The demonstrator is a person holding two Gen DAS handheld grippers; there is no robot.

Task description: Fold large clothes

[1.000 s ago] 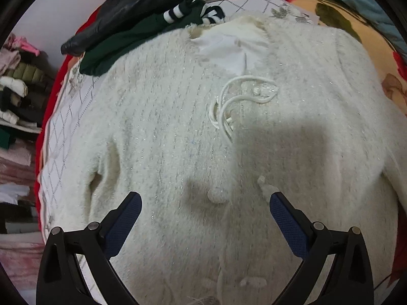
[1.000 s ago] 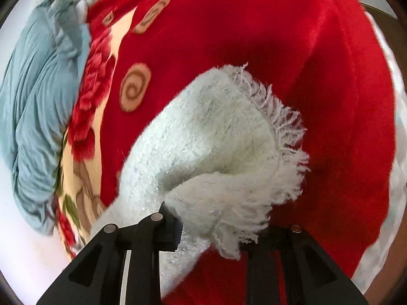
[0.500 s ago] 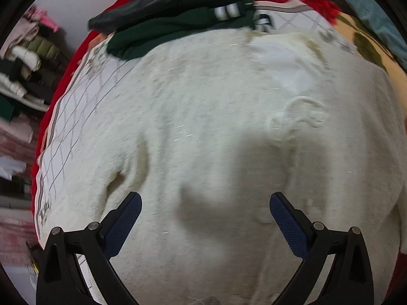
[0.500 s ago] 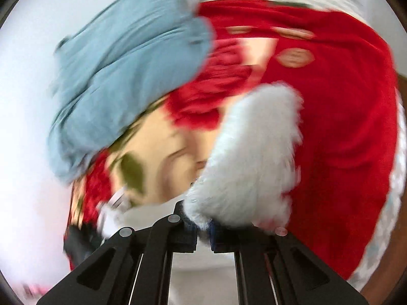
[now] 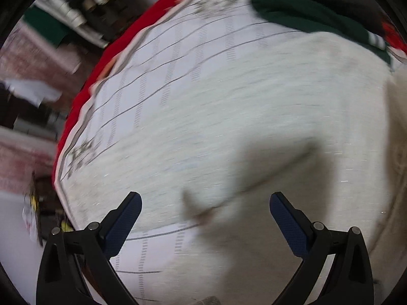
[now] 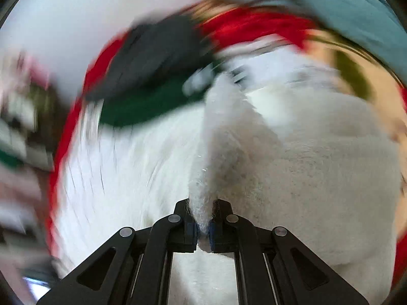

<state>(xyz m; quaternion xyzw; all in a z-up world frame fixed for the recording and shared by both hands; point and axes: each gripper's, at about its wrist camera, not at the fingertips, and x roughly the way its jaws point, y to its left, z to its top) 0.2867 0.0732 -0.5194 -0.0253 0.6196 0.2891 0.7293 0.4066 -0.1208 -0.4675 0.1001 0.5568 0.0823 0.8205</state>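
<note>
Below the left gripper (image 5: 204,218), jaws spread wide and empty, fuzzy white sweater (image 5: 254,127) lying flat over a grid-lined quilt (image 5: 157,58); ahead of the right gripper (image 6: 203,228), pressed together on a fluffy fold of that sweater (image 6: 318,178), blurred dark green garment (image 6: 142,106).

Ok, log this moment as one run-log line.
task: fold large clothes | right gripper: shut on white sweater sleeve | left gripper: open, empty, above sweater | dark green garment: beside sweater
</note>
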